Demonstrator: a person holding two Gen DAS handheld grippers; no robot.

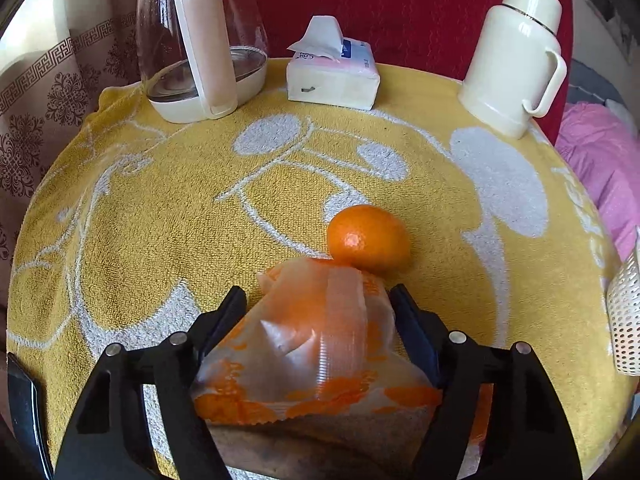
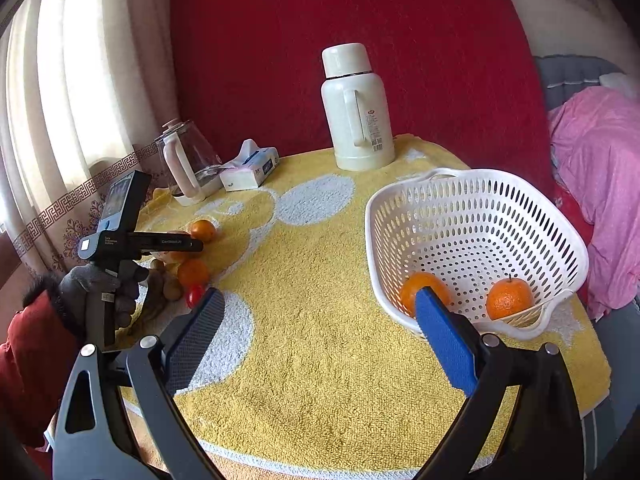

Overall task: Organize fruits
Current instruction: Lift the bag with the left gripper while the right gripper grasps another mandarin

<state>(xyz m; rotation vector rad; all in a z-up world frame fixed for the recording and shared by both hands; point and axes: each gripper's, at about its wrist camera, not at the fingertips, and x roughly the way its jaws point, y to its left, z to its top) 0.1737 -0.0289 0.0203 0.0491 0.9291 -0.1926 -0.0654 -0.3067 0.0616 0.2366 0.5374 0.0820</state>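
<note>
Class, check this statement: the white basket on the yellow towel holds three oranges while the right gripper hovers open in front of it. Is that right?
Not quite. The right wrist view shows the white basket holding two oranges, not three. The rest stands: it sits on the yellow towel, with the right gripper open before it.

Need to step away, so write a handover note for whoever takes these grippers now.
Left gripper: appears closed on the plastic-wrapped fruit, low over the yellow towel.
Right gripper: open, empty, near the white basket.
Done: two oranges lie in the basket.
Left: the wrapped fruit, the loose orange just beyond it, and the other fruits beside it.
</note>
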